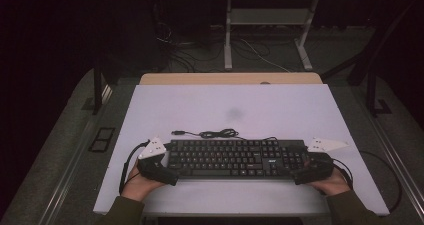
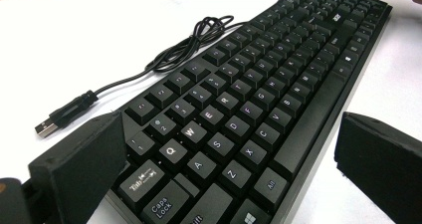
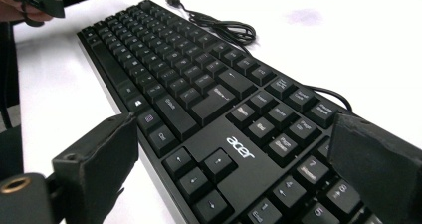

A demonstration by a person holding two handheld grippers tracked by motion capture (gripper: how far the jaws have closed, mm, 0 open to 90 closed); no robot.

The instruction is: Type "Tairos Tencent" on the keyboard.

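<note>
White table (image 1: 210, 110) bears a black keyboard (image 1: 235, 158); left gripper (image 1: 159, 168) and right gripper (image 1: 311, 172) straddle its ends, jaws open; dark room beyond.

Black keyboard (image 1: 235, 158) with white lettering; black cable (image 1: 216, 133); white table (image 1: 230, 105); black claws.

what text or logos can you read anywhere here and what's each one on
"acer": white logo on the keyboard, on the bare patch above its arrow keys.
"Tab" and "Caps Lock": keys at the keyboard's left end.
"Q", "W", "A", "S", "Z", "X", "C", "Alt": nearby letter keys.
"7", "5": number pad keys.
The other key legends are too small or blurred to read.
</note>
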